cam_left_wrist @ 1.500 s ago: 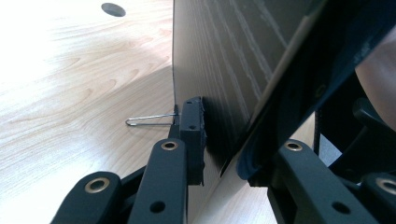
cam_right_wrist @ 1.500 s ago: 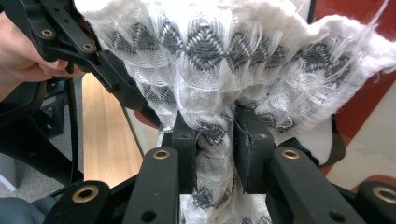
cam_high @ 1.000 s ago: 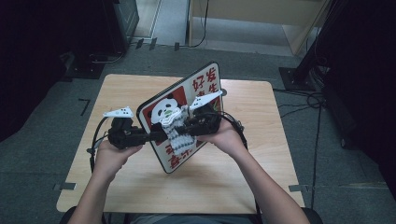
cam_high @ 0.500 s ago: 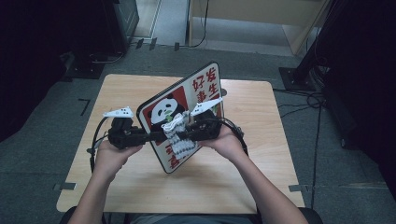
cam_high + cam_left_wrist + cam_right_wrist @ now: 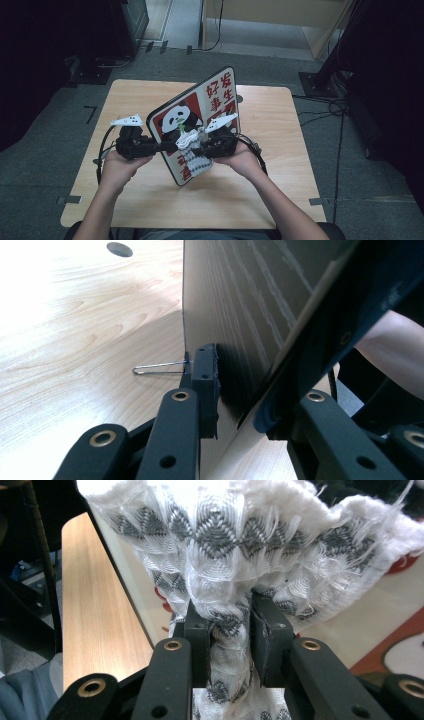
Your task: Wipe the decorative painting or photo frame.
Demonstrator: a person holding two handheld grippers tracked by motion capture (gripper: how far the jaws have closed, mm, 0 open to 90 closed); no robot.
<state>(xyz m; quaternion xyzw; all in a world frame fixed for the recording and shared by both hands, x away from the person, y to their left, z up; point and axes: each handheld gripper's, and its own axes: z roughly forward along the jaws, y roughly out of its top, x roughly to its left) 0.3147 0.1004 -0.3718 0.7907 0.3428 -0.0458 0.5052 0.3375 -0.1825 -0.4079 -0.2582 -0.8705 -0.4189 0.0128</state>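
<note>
The high view is dim and soft, with the room around the counter (image 5: 260,195) nearly black and the counter itself evenly lit. In the left gripper view, glare whitens the counter's far corner, and a board (image 5: 240,305) above it casts a soft shadow. In the right gripper view, the cloth (image 5: 235,545) is bright but slightly blurred.

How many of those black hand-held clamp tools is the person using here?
2. The left gripper clamps the edge of the upright panda picture board; the right gripper pinches a white-and-grey woven cloth against the board's front face.
</note>
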